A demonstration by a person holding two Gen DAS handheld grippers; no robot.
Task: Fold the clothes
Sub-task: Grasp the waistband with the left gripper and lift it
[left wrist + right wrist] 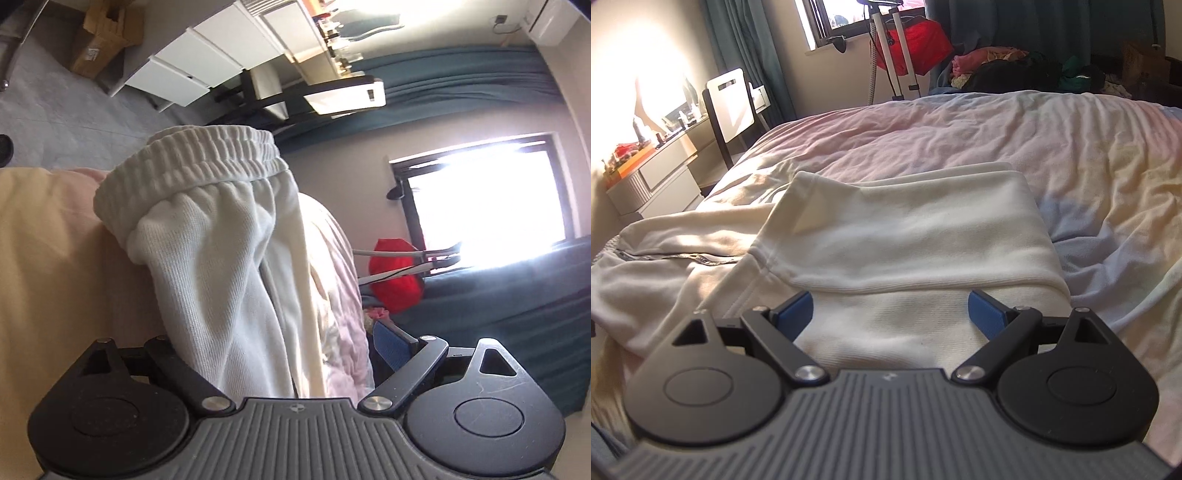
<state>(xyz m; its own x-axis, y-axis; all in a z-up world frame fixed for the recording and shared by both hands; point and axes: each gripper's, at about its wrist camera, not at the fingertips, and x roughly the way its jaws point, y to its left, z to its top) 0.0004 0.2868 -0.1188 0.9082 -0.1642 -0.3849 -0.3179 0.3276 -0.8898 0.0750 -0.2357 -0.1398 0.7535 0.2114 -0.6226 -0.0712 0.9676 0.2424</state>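
The left gripper (280, 354) is rolled on its side, so the room stands sideways in its view. A bunch of white sweatpants (236, 258) runs up between its fingers, the ribbed elastic waistband (192, 166) uppermost and away from the camera. Only the blue pad of one finger (391, 349) shows, at the right edge of the cloth; the other finger is hidden behind the fabric, so whether the fingers actually pinch the cloth cannot be told. Behind the sweatpants lies the bed sheet (55, 258), pale yellow and pink.

The right gripper (890, 317) is level and low over the bed, its fingers spread wide with both blue pads (796, 312) showing, nothing between them but the fabric lying below. Beneath and ahead of it the white garment (905, 236) lies on the rumpled bed sheet (1071, 147), with one part folded back over itself into a flat layer whose near fold edge runs across just ahead of the fingertips. To the left more of the white cloth spreads out, a dark patterned stripe (683, 257) running along it.

Past the bed stand a white chair (729, 105), a low drawer unit (661, 177) against the wall, a red bag (919, 40) under the window, and a heap of mixed clothes (1015, 68).
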